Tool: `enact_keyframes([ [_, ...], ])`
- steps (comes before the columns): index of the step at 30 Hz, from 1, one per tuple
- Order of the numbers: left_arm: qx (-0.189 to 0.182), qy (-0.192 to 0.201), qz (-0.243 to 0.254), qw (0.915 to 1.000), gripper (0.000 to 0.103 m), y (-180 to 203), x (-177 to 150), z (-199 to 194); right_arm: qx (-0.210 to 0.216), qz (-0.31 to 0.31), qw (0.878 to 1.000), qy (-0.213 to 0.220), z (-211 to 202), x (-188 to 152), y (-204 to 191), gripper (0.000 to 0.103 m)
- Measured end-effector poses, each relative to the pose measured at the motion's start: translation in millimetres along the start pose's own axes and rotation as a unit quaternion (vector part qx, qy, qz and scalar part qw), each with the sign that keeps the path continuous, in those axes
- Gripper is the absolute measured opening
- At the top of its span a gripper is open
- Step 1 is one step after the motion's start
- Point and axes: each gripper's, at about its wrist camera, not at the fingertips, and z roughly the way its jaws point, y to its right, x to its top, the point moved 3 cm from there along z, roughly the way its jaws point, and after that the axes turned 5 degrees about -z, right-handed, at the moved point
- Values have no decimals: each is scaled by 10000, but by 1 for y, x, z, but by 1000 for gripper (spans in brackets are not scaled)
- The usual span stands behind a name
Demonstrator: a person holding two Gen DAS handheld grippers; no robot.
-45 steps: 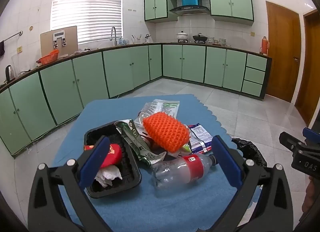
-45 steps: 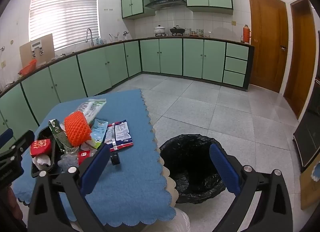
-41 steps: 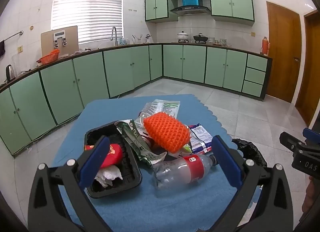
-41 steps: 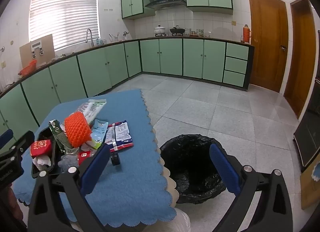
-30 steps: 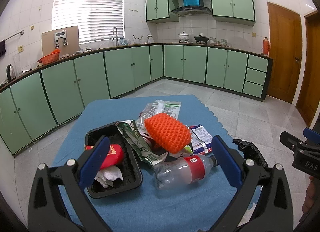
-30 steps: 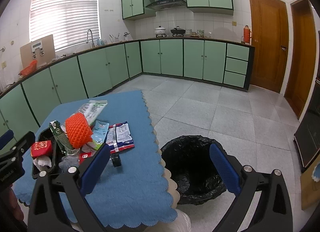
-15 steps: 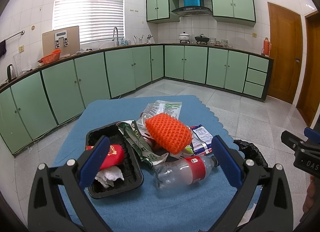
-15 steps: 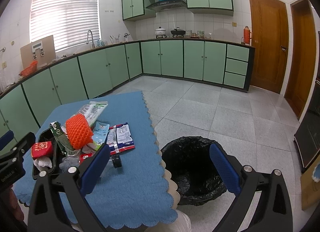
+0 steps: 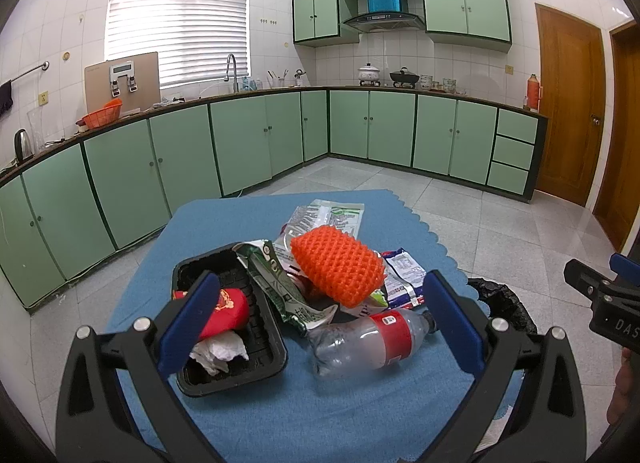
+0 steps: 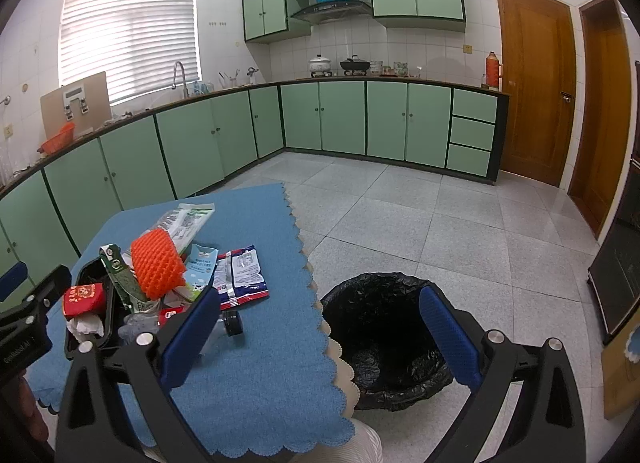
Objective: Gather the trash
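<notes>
My left tongs [image 9: 320, 313] gape wide and empty above the crushed clear plastic bottle with a red label [image 9: 366, 337], which lies between the blue pads. Left of it sits a black plastic tray [image 9: 240, 369]; beyond, an orange foam net [image 9: 336, 265]. My right tongs [image 10: 318, 337] hang wide open, empty, over the black-lined bin [image 10: 384, 337].
</notes>
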Motion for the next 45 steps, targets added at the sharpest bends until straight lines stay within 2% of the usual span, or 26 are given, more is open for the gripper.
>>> enact_keyframes([
  [37, 16, 6, -17, 10000, 98, 1, -1, -1, 23, -3, 10000, 27, 0, 3, -1, 97],
  [41, 129, 67, -17, 9999, 98, -10, -1, 4, 101, -50, 9999, 63, 2, 9, -4, 97],
  [45, 478, 94, -205, 9986, 98, -43, 3, 15, 302, -91, 9995, 100, 12, 15, -15, 96],
])
